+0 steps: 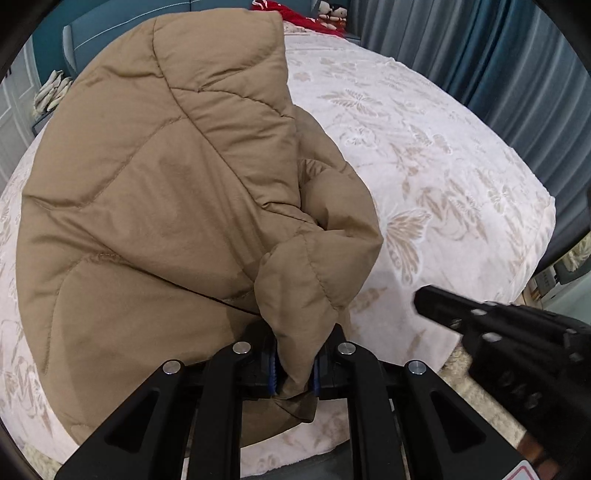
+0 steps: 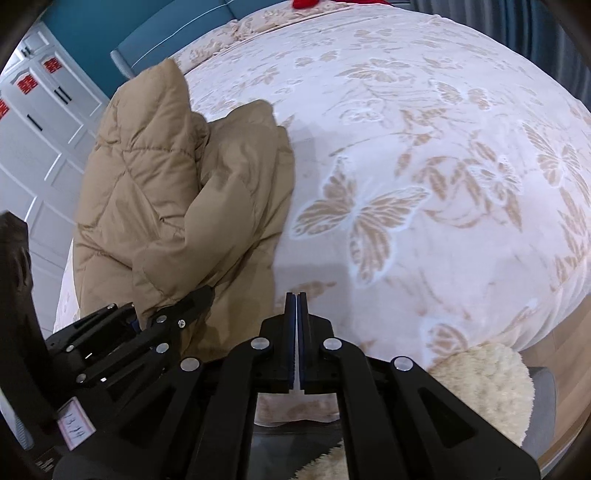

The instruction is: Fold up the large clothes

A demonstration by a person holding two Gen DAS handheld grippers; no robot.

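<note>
The tan quilted puffer jacket fills the left and centre of the left wrist view, its long axis running from the bottom centre of the frame, where it is gripped, up to the top centre, where its far end rises to a blunt peak against the teal headboard. In the right wrist view the same jacket sits in the left half of the frame, running from the lower left up toward the upper left, with its top end standing upright and a second bulky fold just beside it on the right. The fabric is matte, padded, stitched in large curved and diagonal panels, bunched and creased rather than flat; a thick rolled portion, possibly a sleeve, hangs down at the centre of the left wrist view. It lies on the bed cover, a pale plush cover with beige butterfly and leaf patterns, which takes up the right side of both frames. The left gripper has its two fingers clamped on a thick fold of the jacket at the bottom centre, blue pads pressing the cloth from both sides. The right gripper has its fingers pressed together with nothing between them, above the bed cover just right of the jacket's edge. A cream fluffy rug shows at the lower right, and grey-blue curtains hang at the upper right.
</note>
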